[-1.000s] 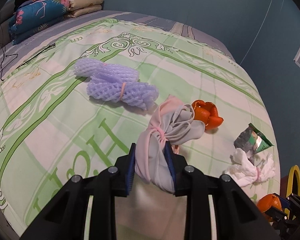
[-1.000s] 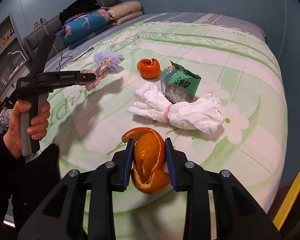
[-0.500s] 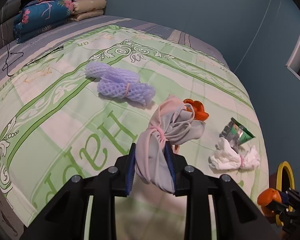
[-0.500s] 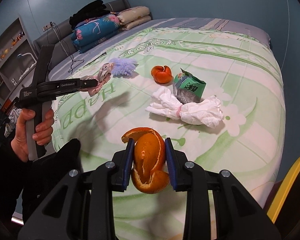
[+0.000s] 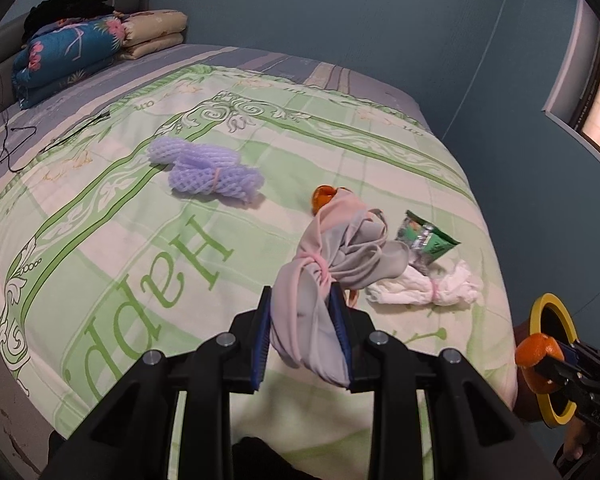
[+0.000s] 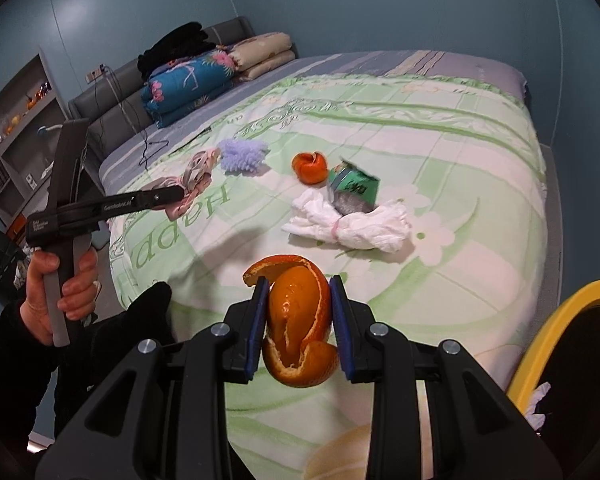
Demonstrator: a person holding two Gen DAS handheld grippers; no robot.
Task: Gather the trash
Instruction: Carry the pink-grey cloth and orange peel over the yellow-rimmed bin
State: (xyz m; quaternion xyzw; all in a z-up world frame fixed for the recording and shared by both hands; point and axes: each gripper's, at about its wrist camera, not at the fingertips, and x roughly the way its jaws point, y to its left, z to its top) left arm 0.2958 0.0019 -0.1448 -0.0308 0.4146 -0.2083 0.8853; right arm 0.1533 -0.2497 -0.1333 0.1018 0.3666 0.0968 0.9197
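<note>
Cloth fills your left gripper (image 5: 303,334): a limp pink-grey cloth bundle (image 5: 332,264), cinched at its waist by a thin pink band, is pinched between the blue ribbed pads, and its loose end fans out above the bed (image 5: 140,240). In the right wrist view you see that same left gripper (image 6: 180,196) from the side, held in your left hand (image 6: 58,300), with the bundle clear of the quilt.

Your right gripper (image 6: 298,326) has its jaws clamped on an orange peel (image 6: 300,320), a glossy curled shell with a pale inner face and ragged torn edges. It hangs over the near edge of the bed, just left of the yellow-rimmed bin (image 6: 556,340). From the left wrist view the right gripper (image 5: 556,360) sits in front of the round yellow bin (image 5: 540,308) opening with the peel (image 5: 538,360) at its tip.

Four pieces lie on the green and white printed quilt. A lilac foam net (image 5: 210,172), soft and meshed, is rolled and banded near the middle. A second orange peel (image 6: 309,166) sits cupped like a small bowl, near a crinkled green foil packet (image 6: 350,190). Touching the packet is a white tissue wad (image 6: 348,224), crumpled and tied with a pink band.

Folded floral blankets (image 6: 188,84) are stacked at the head of the bed.
</note>
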